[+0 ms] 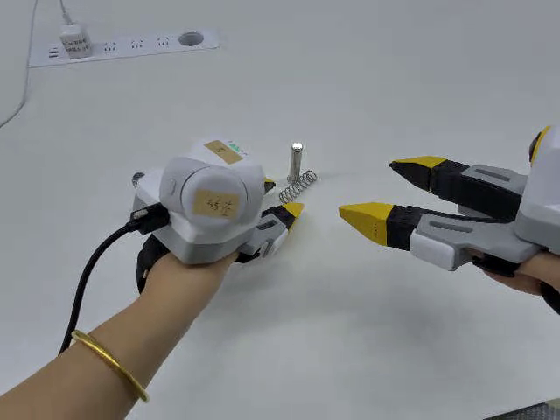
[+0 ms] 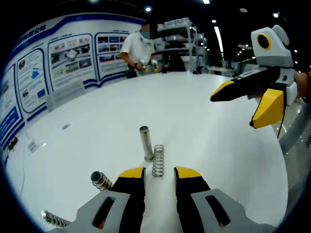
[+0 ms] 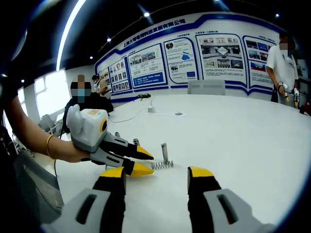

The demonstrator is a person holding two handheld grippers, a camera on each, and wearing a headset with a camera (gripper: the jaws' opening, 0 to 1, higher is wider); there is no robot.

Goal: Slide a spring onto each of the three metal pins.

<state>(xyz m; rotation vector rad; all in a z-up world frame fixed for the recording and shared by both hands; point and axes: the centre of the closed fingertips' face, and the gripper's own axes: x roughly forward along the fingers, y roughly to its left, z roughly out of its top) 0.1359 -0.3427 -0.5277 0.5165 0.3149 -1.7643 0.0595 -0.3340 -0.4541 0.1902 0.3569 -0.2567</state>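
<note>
A bare metal pin stands upright on the white table. A loose spring lies at its foot. My left gripper is open, its yellow tips just short of the spring. In the left gripper view the spring lies just ahead of the gap between the tips of the left gripper, with the pin behind it. A pin wearing a spring stands to the left. My right gripper hovers open to the right of the pin, holding nothing. Its own view shows the pin and spring.
A white power strip lies at the table's far left, with a plug in it. A black cable trails from the left gripper. People stand and sit beyond the table in the gripper views.
</note>
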